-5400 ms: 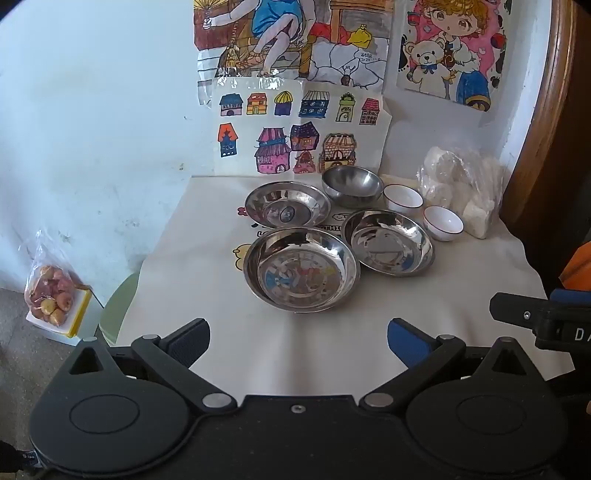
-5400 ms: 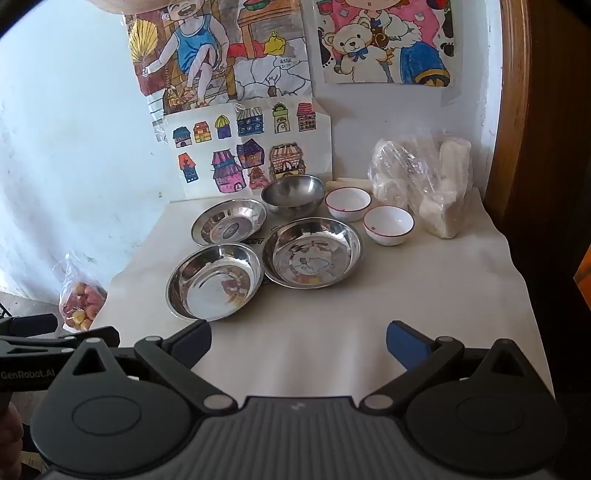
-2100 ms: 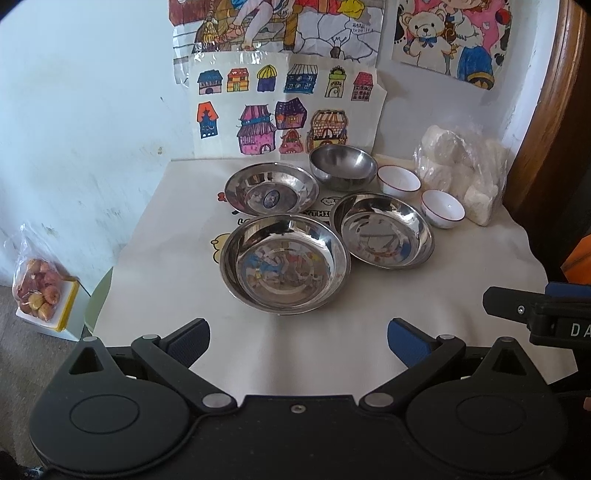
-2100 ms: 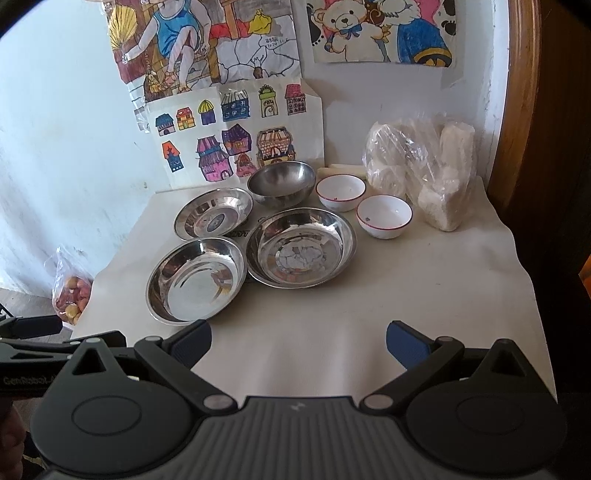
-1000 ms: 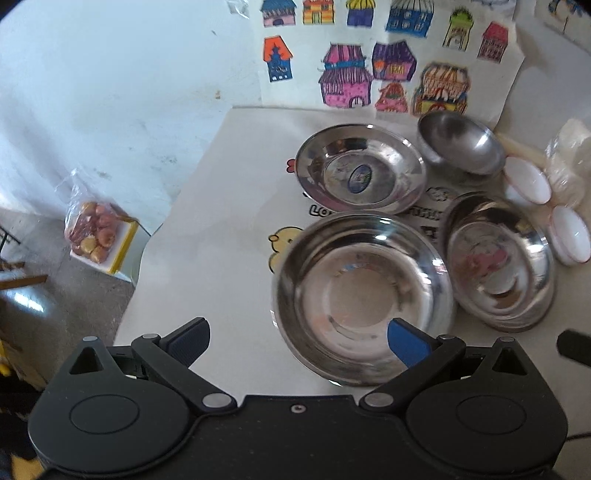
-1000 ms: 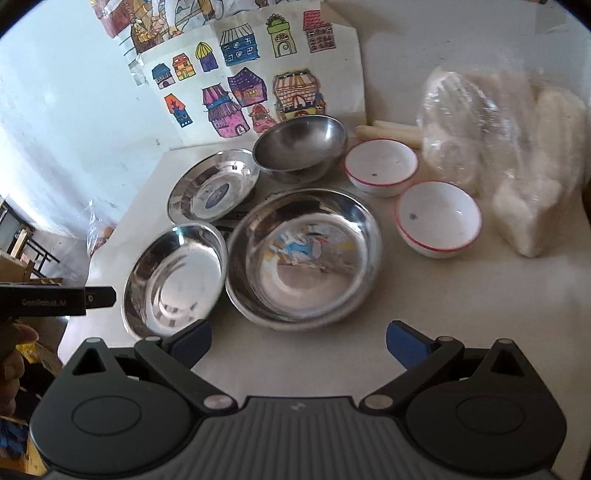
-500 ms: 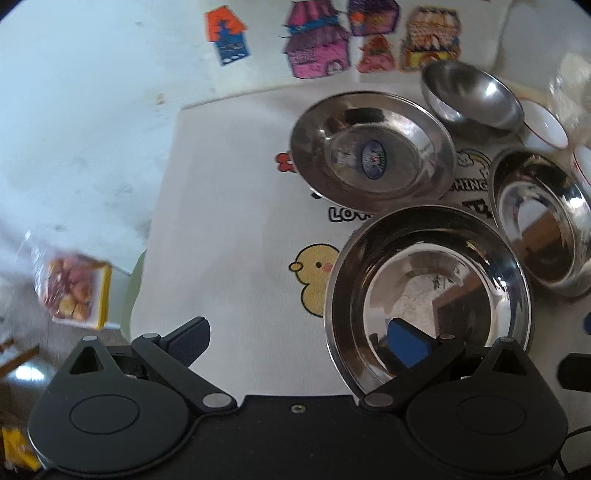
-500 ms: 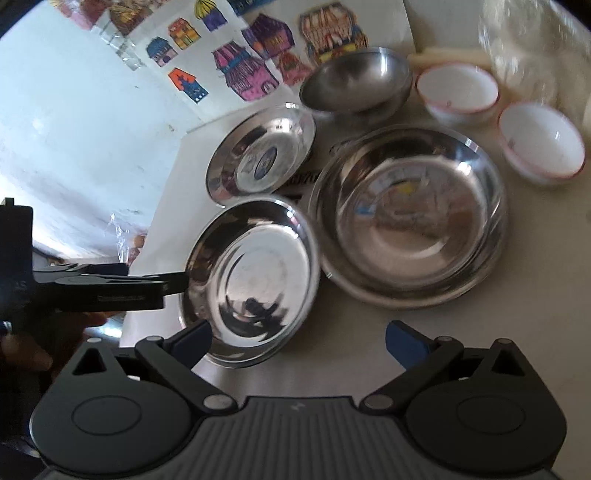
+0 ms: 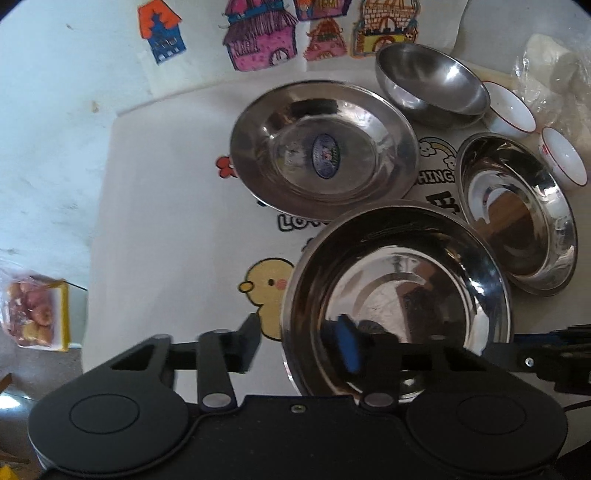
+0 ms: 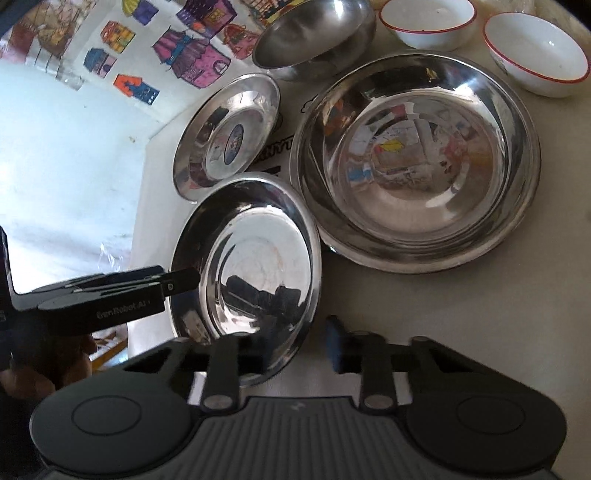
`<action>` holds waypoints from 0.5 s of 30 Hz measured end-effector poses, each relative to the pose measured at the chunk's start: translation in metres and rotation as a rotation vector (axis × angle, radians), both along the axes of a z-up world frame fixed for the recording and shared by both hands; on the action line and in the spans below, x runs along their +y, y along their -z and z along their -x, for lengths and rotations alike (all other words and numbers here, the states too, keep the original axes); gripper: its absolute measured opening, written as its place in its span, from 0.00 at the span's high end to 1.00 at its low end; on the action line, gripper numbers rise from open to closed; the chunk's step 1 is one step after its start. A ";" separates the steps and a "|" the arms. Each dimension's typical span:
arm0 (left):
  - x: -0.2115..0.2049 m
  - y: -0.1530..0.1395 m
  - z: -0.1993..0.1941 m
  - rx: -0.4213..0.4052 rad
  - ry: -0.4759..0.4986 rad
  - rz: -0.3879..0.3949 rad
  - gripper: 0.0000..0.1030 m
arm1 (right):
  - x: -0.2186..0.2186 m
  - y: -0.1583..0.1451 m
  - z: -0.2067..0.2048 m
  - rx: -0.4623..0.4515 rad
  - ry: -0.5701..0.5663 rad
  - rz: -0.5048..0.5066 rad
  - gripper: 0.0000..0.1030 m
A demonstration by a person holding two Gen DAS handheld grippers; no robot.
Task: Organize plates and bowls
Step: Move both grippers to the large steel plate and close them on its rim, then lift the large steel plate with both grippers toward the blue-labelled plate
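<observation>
Closest to both cameras is a steel plate [image 9: 399, 295] [image 10: 251, 266]. My left gripper [image 9: 297, 347] straddles its left rim with the jaws closing: the black finger is outside, the blue pad [image 9: 347, 347] is inside, and a gap still shows. It appears side-on at that rim [image 10: 181, 280] in the right wrist view. My right gripper [image 10: 299, 350] straddles the plate's right rim, jaws closing, with a strip of table between its blue pad [image 10: 334, 347] and the rim. Behind are a larger plate [image 10: 417, 162] [image 9: 517, 214] and a stickered plate [image 9: 325, 147] [image 10: 229, 136].
A steel bowl [image 9: 432, 81] [image 10: 314, 33] and two white red-rimmed bowls [image 9: 509, 107] [image 10: 535, 51] stand at the back. A plastic bag [image 9: 554, 66] lies far right. Drawings cover the wall. The table's left edge drops to a bag of fruit [image 9: 33, 314] on the floor.
Both grippers came down and forward onto the nearest plate. Their jaws narrowed from wide open to straddle its left and right rims.
</observation>
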State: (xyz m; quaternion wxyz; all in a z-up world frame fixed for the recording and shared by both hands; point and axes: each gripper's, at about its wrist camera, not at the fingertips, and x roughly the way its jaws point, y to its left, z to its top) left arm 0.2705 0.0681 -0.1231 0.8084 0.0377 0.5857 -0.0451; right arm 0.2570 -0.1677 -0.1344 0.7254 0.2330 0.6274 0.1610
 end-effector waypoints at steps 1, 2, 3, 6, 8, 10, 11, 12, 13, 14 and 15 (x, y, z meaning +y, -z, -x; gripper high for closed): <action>0.000 0.002 -0.001 0.011 -0.003 0.009 0.68 | 0.000 0.001 0.000 0.000 0.003 0.001 0.81; 0.000 0.003 -0.002 0.020 -0.007 0.018 0.71 | 0.000 0.002 -0.001 0.000 0.005 0.004 0.84; 0.000 0.003 -0.003 0.020 -0.012 0.014 0.72 | 0.002 0.002 -0.002 0.001 0.004 0.010 0.87; 0.000 0.003 -0.002 0.015 -0.028 -0.008 0.86 | 0.004 0.005 -0.004 0.001 -0.008 0.020 0.87; 0.003 0.002 -0.001 0.020 -0.045 0.006 0.87 | 0.003 0.006 -0.006 0.004 -0.018 0.014 0.88; 0.005 0.000 0.002 0.026 -0.053 0.011 0.87 | 0.004 0.005 -0.007 0.005 -0.039 0.018 0.88; 0.006 0.000 0.004 0.027 -0.058 0.007 0.86 | 0.005 0.004 -0.008 -0.001 -0.060 0.022 0.87; 0.008 -0.002 0.008 0.028 -0.071 0.005 0.86 | 0.006 0.002 -0.008 -0.011 -0.078 0.020 0.87; 0.010 -0.005 0.011 0.027 -0.086 0.010 0.86 | 0.007 0.000 -0.009 -0.022 -0.101 0.014 0.87; 0.012 -0.009 0.015 0.025 -0.105 0.018 0.86 | 0.009 -0.004 -0.009 -0.035 -0.133 0.013 0.87; 0.015 -0.014 0.019 0.015 -0.125 0.027 0.87 | 0.010 -0.009 -0.009 -0.054 -0.160 0.011 0.87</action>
